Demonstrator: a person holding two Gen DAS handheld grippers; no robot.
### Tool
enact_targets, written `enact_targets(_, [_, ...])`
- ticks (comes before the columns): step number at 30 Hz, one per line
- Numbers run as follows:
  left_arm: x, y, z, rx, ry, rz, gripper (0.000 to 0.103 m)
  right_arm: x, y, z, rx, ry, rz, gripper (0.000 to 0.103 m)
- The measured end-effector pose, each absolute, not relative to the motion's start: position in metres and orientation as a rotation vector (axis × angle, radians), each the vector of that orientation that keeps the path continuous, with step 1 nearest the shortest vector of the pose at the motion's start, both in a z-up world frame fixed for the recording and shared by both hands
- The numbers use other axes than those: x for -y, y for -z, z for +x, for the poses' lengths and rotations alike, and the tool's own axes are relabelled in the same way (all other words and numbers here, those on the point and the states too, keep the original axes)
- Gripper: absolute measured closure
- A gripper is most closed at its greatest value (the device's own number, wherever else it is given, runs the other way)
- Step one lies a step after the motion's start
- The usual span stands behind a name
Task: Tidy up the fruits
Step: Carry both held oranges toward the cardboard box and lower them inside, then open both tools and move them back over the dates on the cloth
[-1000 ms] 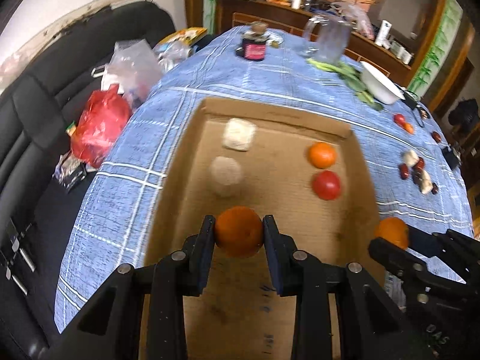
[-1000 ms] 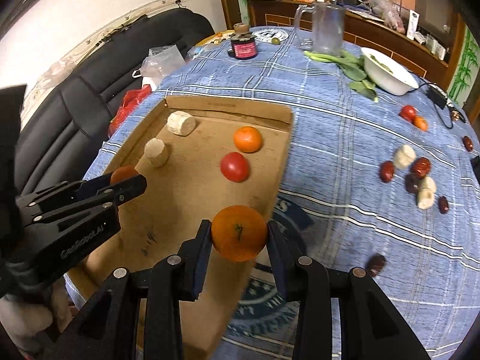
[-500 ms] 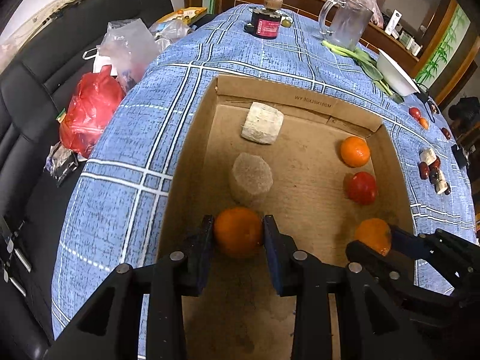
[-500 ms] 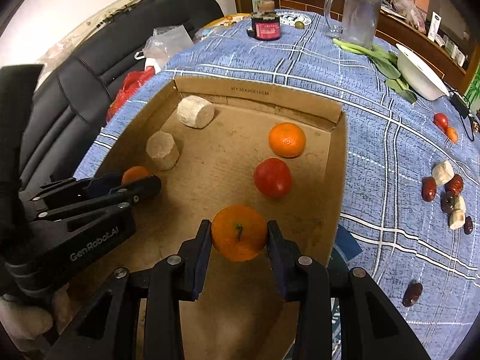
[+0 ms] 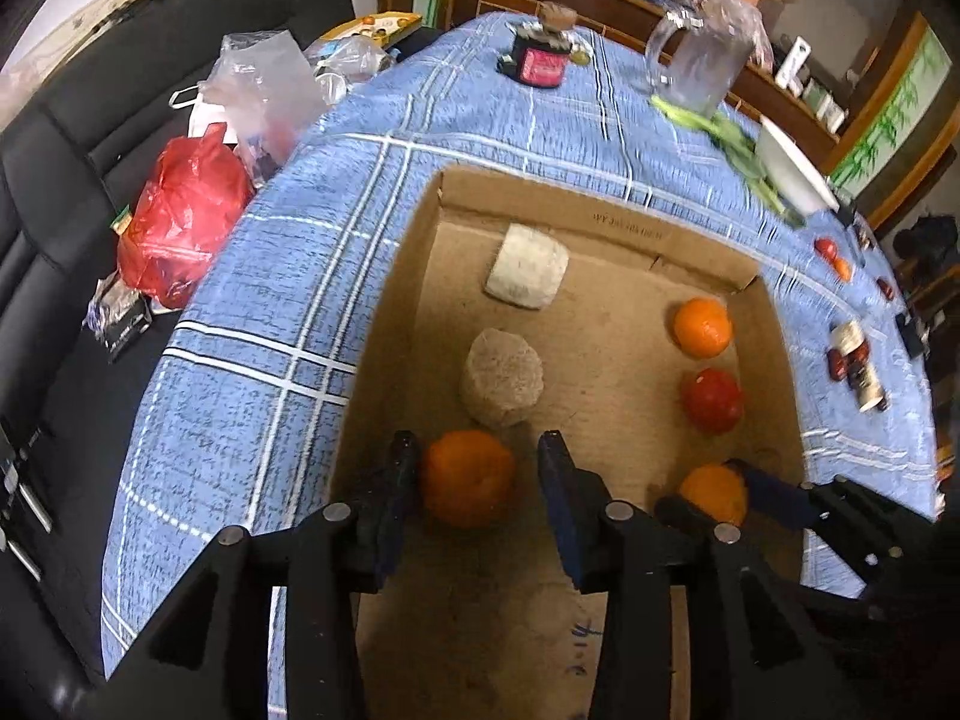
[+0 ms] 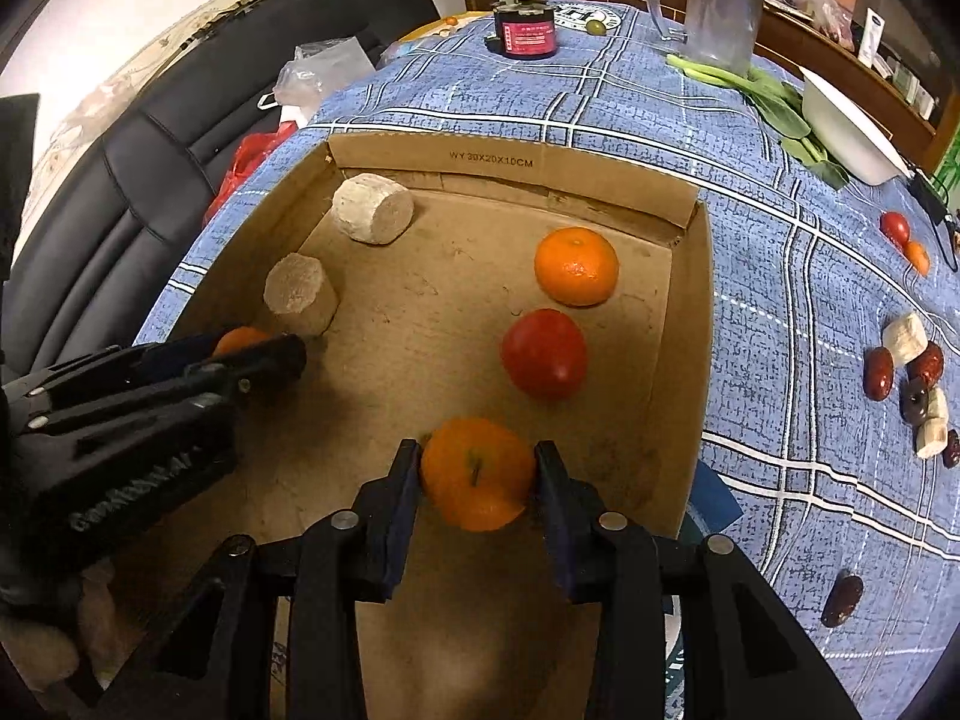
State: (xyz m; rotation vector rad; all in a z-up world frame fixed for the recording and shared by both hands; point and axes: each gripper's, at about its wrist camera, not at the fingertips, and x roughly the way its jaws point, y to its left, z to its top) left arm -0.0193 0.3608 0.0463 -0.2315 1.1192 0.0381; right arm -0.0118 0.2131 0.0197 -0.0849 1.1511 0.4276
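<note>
Both grippers are low inside the box (image 6: 690,312), the left gripper (image 5: 477,480) with jaws parted around its orange (image 5: 468,477), the right gripper (image 6: 477,480) clamping its orange (image 6: 477,471).

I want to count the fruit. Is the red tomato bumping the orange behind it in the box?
Apart. The right wrist view shows bare cardboard between the red tomato and the orange behind it in the box.

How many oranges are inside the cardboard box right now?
3: one orange lying near the far right corner, one between the right gripper fingers, one between the left gripper fingers, whose right finger stands apart.
</note>
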Motion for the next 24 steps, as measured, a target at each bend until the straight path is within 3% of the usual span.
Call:
enact_targets(2, [-0.364,-0.058,-0.025,-1.105,-0.044,-0.260,0.061,-0.209,-0.025,-0.013,-1.141,-0.428,-0.067,0.047])
enact_targets(4, [-0.367,-0.075,-0.031,-1.074,-0.045,-0.299,0.050,-0.204,-0.034,-0.016,-1.118,-0.427,-0.060,0.047])
enact_targets(6, [-0.365,-0.092,-0.035,-1.044,-0.046,-0.324,0.046,-0.195,-0.044,-0.021,-1.085,-0.415,-0.041,0.047])
enact_targets(12, [-0.316,-0.121,-0.027,-1.016,0.066,-0.274,0.046,-0.130,-0.058,-0.041,-1.038,-0.312,0.112,0.042])
enact_targets(24, [-0.158,-0.115,-0.020,-1.071,0.365,-0.122,0.046,0.017,-0.044,-0.078,-1.075,-0.018,0.333,0.039])
